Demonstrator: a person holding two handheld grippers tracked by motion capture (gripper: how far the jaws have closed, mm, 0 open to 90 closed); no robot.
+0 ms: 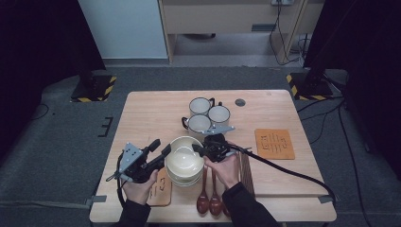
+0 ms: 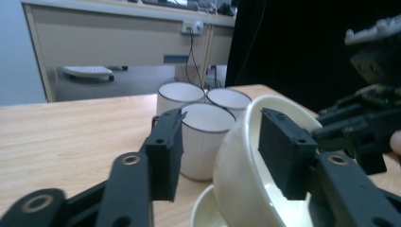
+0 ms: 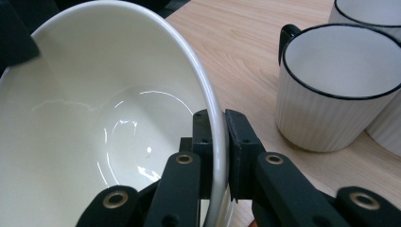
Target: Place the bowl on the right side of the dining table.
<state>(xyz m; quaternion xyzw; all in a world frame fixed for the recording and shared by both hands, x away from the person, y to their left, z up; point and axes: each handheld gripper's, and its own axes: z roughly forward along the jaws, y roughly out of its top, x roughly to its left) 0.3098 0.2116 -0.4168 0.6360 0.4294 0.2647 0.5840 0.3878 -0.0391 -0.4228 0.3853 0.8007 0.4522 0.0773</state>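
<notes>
A cream bowl (image 1: 185,156) sits tilted on top of a stack of like bowls (image 1: 182,179) at the middle front of the table. My right gripper (image 1: 197,150) is shut on its right rim; in the right gripper view the jaws (image 3: 221,137) pinch the rim of the bowl (image 3: 94,109) from both sides. My left gripper (image 1: 161,147) is at the bowl's left side. In the left gripper view its jaws (image 2: 222,146) stand open astride the bowl's (image 2: 236,165) rim, one outside and one inside, with a gap on the outer side.
Three white ribbed mugs (image 1: 204,116) stand close behind the bowls. Two brown wooden spoons (image 1: 208,201) lie at the front edge by my right forearm. An orange mat (image 1: 274,143) lies at the right, another (image 1: 161,189) under my left hand.
</notes>
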